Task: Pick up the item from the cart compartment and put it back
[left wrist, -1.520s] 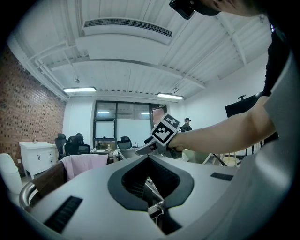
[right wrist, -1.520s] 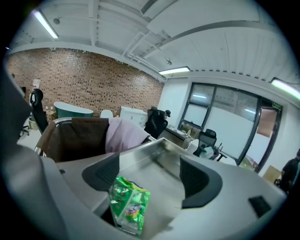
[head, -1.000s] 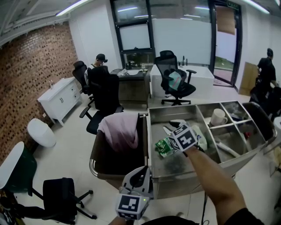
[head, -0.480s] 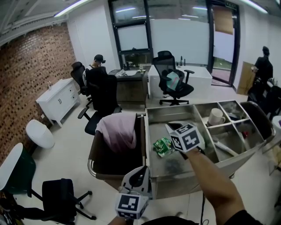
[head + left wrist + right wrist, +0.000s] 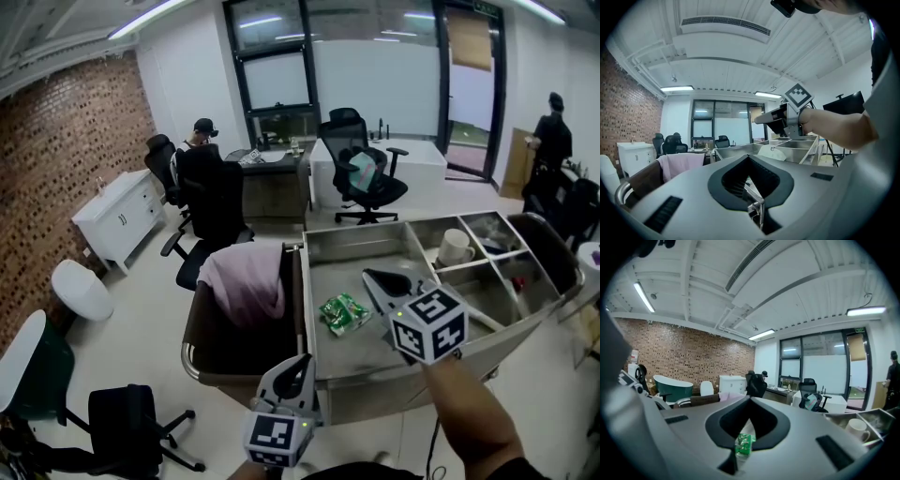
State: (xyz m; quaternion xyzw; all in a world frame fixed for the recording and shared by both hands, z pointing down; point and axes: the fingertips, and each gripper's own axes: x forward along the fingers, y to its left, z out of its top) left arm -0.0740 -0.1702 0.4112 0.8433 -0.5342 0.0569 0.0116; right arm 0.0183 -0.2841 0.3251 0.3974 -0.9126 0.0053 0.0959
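Note:
A green snack packet (image 5: pixel 343 312) lies flat on the floor of the big compartment of the steel cart (image 5: pixel 356 233). My right gripper (image 5: pixel 371 276) hovers to its right and nearer me, apart from it, jaws shut and holding nothing. In the right gripper view the tips of the right gripper (image 5: pixel 751 400) meet, and the packet (image 5: pixel 744 444) shows below through the gap behind them. My left gripper (image 5: pixel 302 364) waits low in front of the cart, shut and empty. The left gripper view shows the left gripper (image 5: pixel 749 157) closed, with the right gripper (image 5: pixel 774 120) beyond it.
A white cup (image 5: pixel 455 248) and small items sit in the cart's right compartments. A brown bag with pink cloth (image 5: pixel 246 281) hangs on the cart's left end. Office chairs (image 5: pixel 208 202), a white cabinet (image 5: pixel 108 206) and desks stand behind. People are at the back (image 5: pixel 551 131).
The right gripper has drawn back from the packet toward me and its jaws have gone from open to shut. The packet stays on the compartment floor. The left gripper has not moved.

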